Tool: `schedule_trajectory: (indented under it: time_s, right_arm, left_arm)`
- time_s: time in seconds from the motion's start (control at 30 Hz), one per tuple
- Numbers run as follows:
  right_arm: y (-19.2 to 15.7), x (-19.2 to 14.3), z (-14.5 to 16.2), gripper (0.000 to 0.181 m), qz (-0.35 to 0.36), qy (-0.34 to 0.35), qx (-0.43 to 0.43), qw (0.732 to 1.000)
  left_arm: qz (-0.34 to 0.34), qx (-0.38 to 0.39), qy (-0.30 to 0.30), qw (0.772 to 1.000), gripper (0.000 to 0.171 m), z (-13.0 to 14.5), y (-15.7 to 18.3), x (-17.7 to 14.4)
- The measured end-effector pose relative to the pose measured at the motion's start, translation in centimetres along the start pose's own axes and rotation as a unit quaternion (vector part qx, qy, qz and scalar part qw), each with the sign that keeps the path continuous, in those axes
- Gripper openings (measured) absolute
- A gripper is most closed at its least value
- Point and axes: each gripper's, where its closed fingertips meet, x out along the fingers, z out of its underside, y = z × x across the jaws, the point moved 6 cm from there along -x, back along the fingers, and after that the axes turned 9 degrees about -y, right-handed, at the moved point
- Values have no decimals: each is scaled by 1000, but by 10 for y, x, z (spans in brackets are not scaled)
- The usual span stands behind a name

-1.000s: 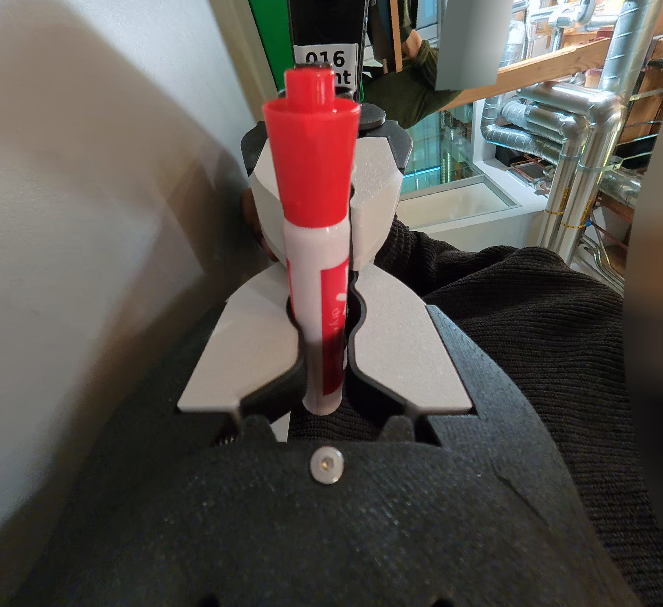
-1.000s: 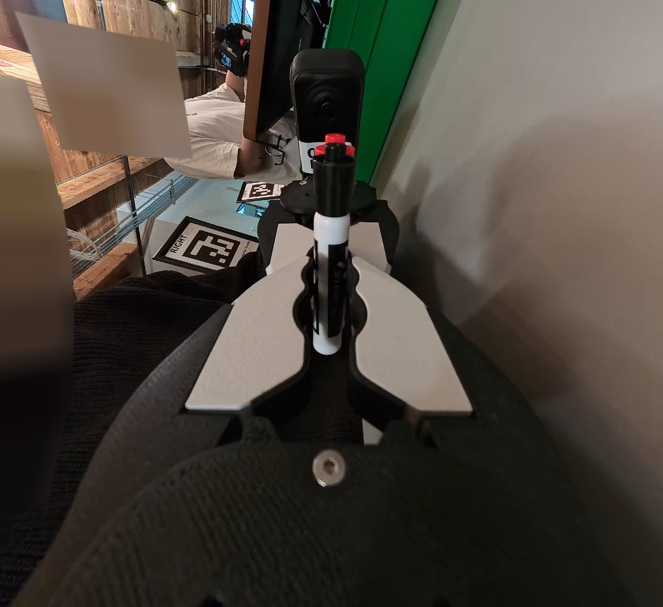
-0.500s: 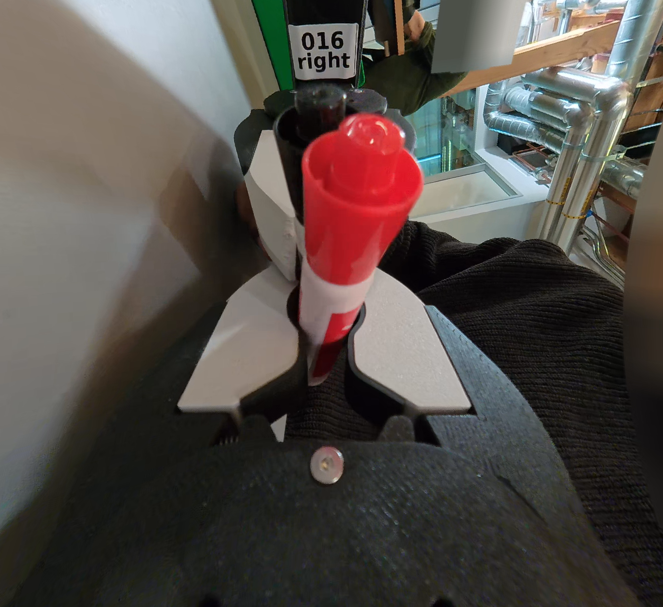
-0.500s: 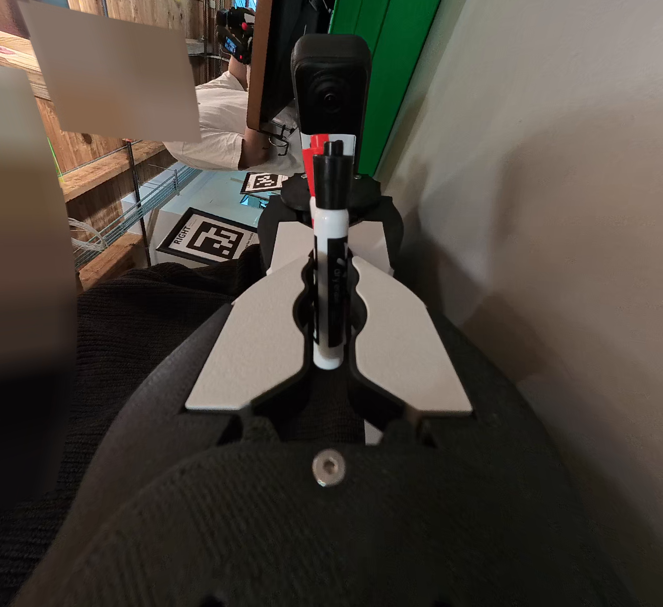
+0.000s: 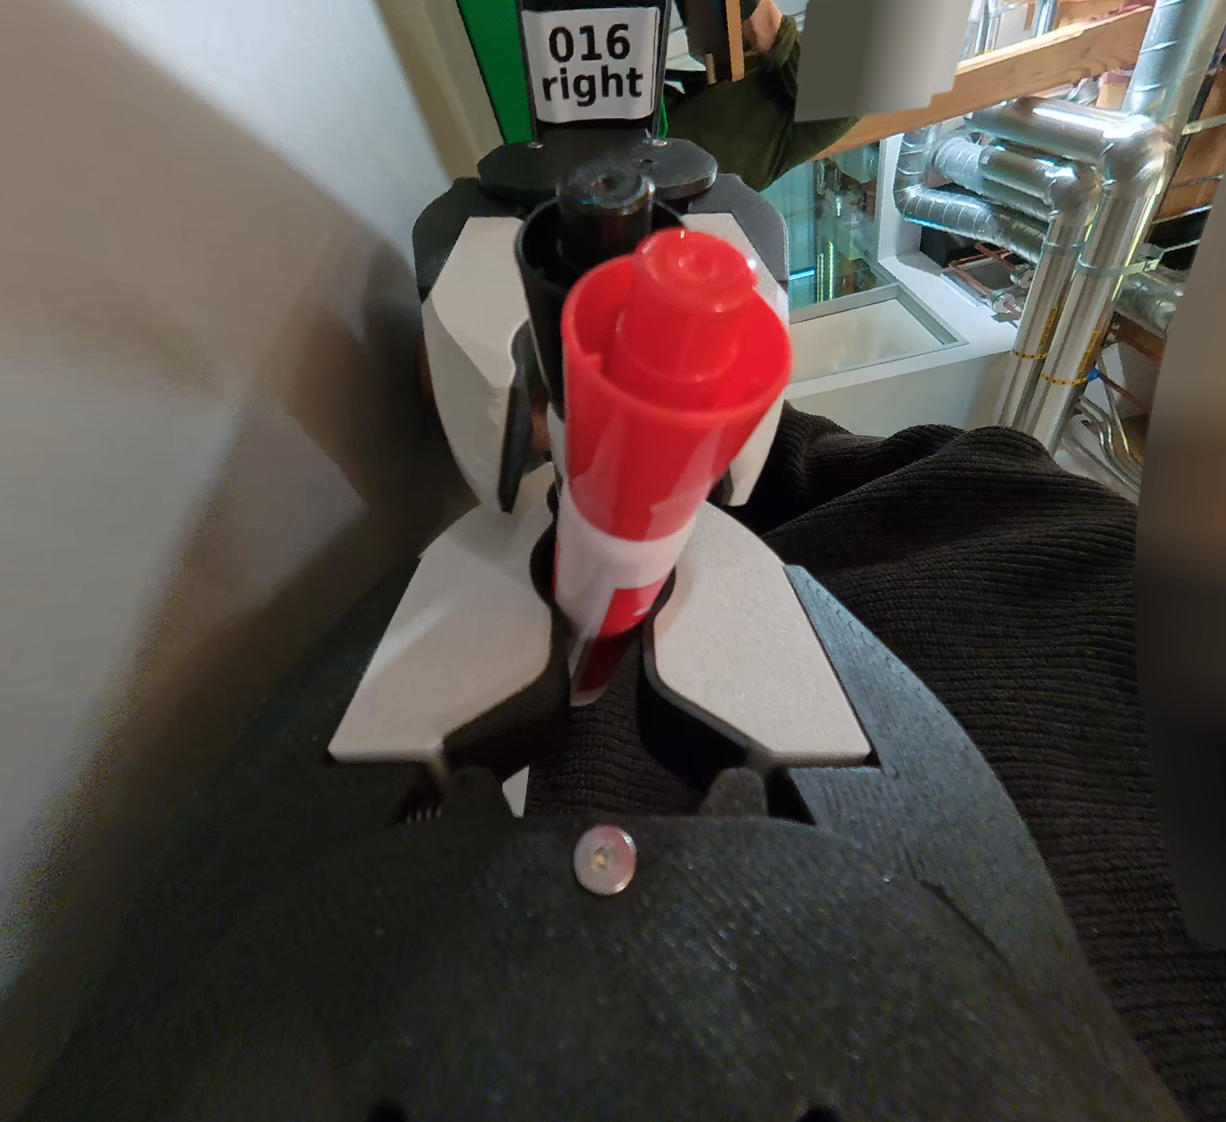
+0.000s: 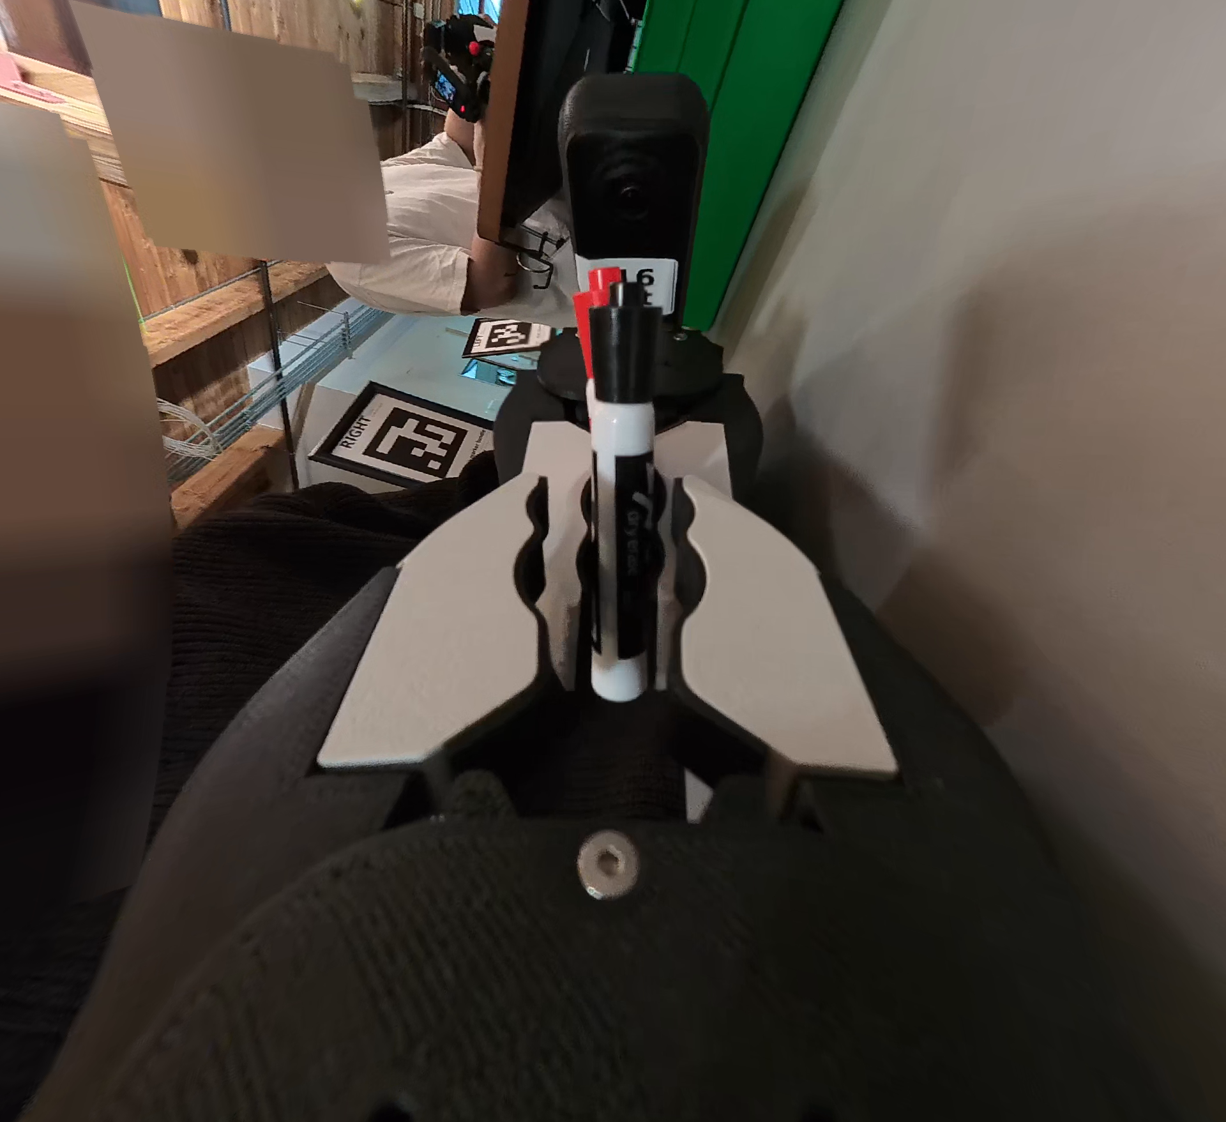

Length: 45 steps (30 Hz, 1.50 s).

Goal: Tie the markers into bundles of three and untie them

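The red marker [image 5: 663, 427], clamped in the left gripper [image 5: 600, 599], is laid alongside the black marker [image 6: 623, 533] between the right gripper's [image 6: 613, 586] parted fingers, apparently gathering a bundle; a third marker and a tie are judged still needed.

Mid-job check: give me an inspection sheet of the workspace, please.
Surface: pale grey surface alongside both tools, bare.
Job's things: red marker, black marker, caps side by side; no tie seen.
Clutter: nothing seen.
Grippers: left tongs shut on red marker; right tongs around black marker, gap showing, grip unclear.
Cables: nothing seen near the tongs.
Surroundings: metal pipes, green panel, person behind.
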Motion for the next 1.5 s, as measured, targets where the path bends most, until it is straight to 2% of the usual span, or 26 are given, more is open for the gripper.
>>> schedule_trajectory:
  time_s: [0.23, 0.3, 0.43, 0.57, 1.23, 1.5]
  right_arm:
    - [-1, 9, 6, 41, 5, -24, -13, 1000]
    - [-2, 12, 8, 40, 0, -31, -13, 999]
    - [-2, 16, 8, 30, -15, -18, -9, 1000]
    - [-4, 9, 4, 18, -20, -1, -19, 1000]
    - [-9, 1, -4, 18, -19, 33, -25, 999]
    - [-9, 2, -4, 18, -23, 34, -23, 999]
  left_arm:
    - [-1, 13, -38, 999, 19, 8, 3, 9]
    - [3, 17, -50, 999, 25, 10, 4, 11]
    - [14, 27, -72, 997, 19, 15, 8, 14]
    - [28, 8, -47, 998, 17, 10, 7, 10]
    - [51, 5, -3, 999, 15, 2, 11, 2]
    - [55, 4, -5, 998, 15, 2, 12, 2]
